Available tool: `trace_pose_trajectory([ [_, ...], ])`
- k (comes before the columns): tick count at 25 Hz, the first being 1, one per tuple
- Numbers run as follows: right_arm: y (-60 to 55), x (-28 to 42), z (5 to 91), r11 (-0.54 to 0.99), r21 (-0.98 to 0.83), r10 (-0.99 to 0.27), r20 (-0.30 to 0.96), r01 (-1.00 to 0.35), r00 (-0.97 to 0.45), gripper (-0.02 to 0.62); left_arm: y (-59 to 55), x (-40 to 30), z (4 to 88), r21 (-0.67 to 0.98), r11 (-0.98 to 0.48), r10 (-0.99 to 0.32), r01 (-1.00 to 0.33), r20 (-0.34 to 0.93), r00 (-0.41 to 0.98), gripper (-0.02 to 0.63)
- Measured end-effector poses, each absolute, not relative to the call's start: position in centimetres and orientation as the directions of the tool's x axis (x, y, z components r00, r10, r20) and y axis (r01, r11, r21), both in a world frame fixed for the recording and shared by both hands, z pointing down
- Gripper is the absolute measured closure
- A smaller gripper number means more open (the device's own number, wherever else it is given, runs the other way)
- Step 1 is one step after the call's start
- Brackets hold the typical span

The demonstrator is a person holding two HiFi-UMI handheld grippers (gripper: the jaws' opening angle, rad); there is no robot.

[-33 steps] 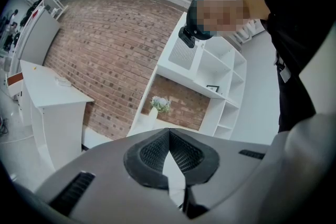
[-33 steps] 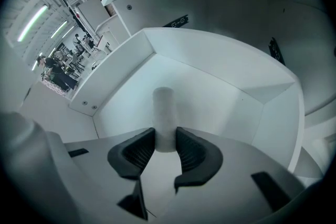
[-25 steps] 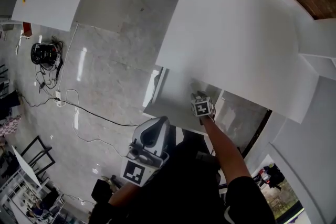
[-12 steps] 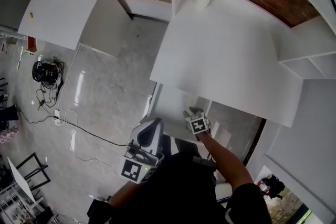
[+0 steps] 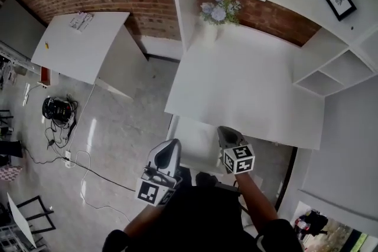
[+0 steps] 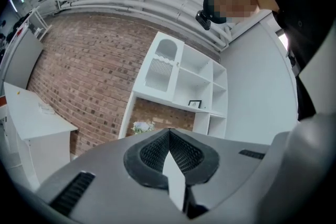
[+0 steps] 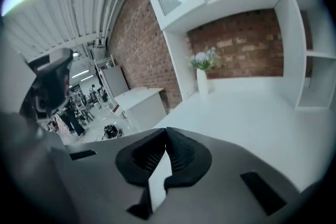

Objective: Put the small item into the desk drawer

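A: How are the fingers (image 6: 152,152) now?
B: On the left gripper (image 5: 170,146) they are pressed together, with nothing between them. On the right gripper (image 5: 227,134) they have just closed, also on nothing.
A: And the small item?
B: I cannot find it in any view. The drawer (image 5: 188,134) stands pulled out under the front edge of the white surface (image 5: 248,85), near both grippers.

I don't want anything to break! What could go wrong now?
1. The drawer looks open under the desk. The person's legs or the right hand-held gripper above it could bump it.
2. The vase of flowers stands at the desk's back, so a wide swing might tip it.
3. A cable lies across the floor nearby and could trip someone.
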State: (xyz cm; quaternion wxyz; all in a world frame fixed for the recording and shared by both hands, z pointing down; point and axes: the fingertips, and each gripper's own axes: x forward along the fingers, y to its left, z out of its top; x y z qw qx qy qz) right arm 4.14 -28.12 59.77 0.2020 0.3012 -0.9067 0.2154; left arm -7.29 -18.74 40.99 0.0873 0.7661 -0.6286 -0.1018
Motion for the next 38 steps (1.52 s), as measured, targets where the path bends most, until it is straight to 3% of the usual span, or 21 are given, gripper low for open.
trace_pose_trajectory([
  [11, -23.4, 9.3, 43.8, 0.706, -0.206, -0.639, 0.229, -0.678, -0.735, 0.580, -16.2, -3.5, 37.5, 0.227, -0.207, -0.978, -0.952, -0.083, 0.193, 0.586],
  [38, -23.3, 9.3, 43.0, 0.721, -0.197, -0.632, 0.208, -0.665, -0.747, 0.581, -17.1, -2.5, 38.5, 0.246, -0.217, -0.976, -0.945, -0.054, 0.210, 0.585],
])
